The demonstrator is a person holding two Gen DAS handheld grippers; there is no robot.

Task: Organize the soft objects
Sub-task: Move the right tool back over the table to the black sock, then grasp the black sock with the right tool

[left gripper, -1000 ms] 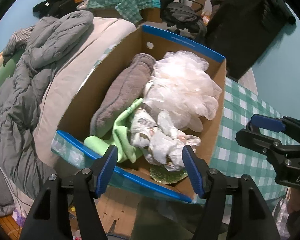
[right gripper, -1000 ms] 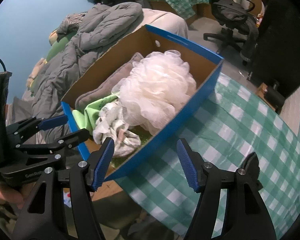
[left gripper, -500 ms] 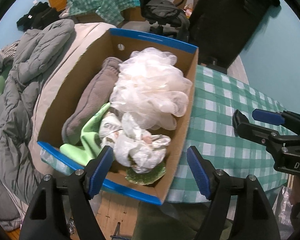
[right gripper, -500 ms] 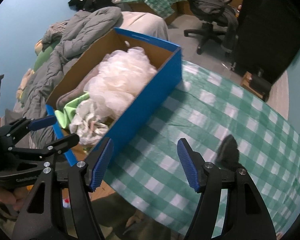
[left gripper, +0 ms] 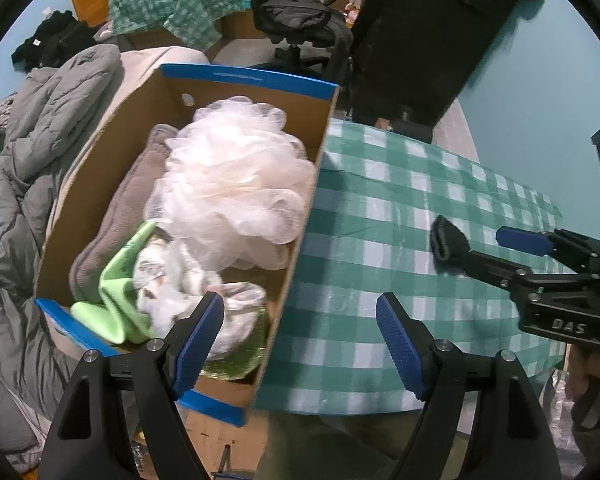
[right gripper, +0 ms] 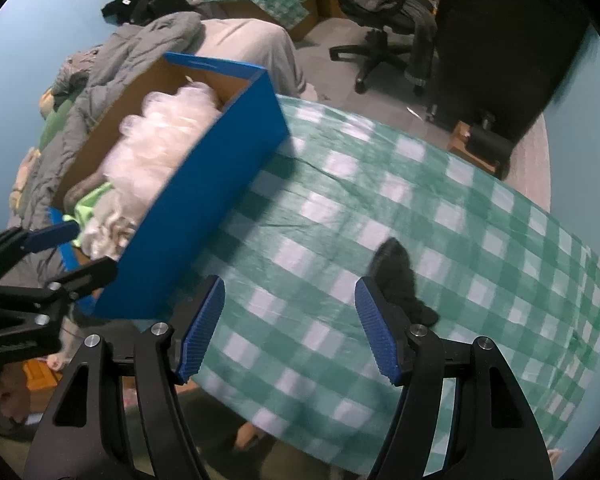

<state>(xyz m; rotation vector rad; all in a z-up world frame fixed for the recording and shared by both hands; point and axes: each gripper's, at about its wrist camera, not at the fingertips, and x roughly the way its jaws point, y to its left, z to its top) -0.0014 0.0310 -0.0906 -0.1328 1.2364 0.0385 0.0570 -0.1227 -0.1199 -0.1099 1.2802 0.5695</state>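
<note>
L gripper [left gripper: 300,332] jaws just opening, spread, empty, over box [left gripper: 312,184] edge. R gripper [right gripper: 290,328] spread, empty; dark sock [right gripper: 396,276] just beyond its R finger.

Only clear text: "DAS" in pale caps on the black body of the right gripper [left gripper: 512,248], seen at approx 4 o'clock in the left wrist view. Left gripper [right gripper: 72,250] body has a pale word at approx 8 o'clock in the right wrist view, too blurred to read. Nothing else legible.
</note>
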